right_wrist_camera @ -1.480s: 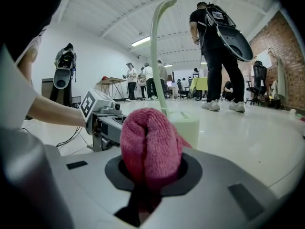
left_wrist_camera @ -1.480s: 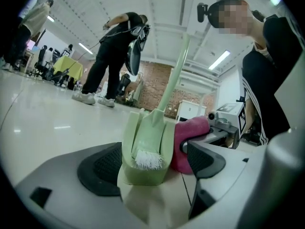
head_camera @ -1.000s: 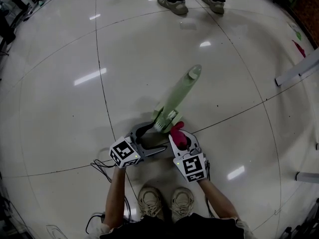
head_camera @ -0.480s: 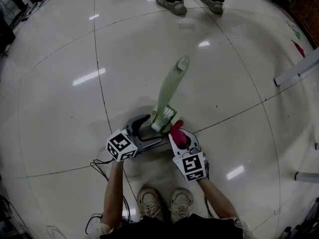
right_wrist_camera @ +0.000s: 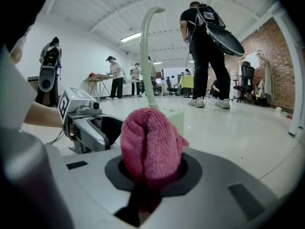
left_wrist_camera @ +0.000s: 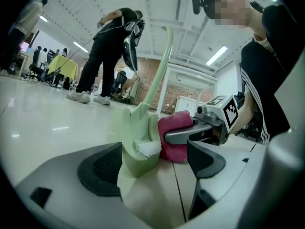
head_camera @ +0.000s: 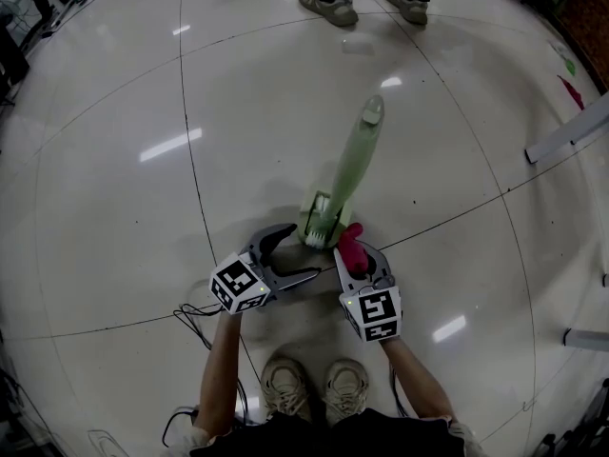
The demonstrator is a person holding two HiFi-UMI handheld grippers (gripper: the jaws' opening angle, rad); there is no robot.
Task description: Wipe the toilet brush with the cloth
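Head view: one toilet brush (head_camera: 347, 174), one pink cloth (head_camera: 350, 242) pinched in right claw (head_camera: 360, 253), left claw (head_camera: 303, 250) agape; glossy tiled floor (head_camera: 114, 217).

**Brush and cloth meet on the floor**

My left tongs (head_camera: 298, 253) sit low with jaws spread, just short of the pale green toilet brush (head_camera: 347, 174); its broad end lies nearest me on the glossy tiled floor (head_camera: 114, 236), the handle slanting away; my right tongs (head_camera: 357, 260) clamp the pink cloth (head_camera: 350, 242), which touches that broad end; another person's shoes (head_camera: 328, 4) stand well beyond.
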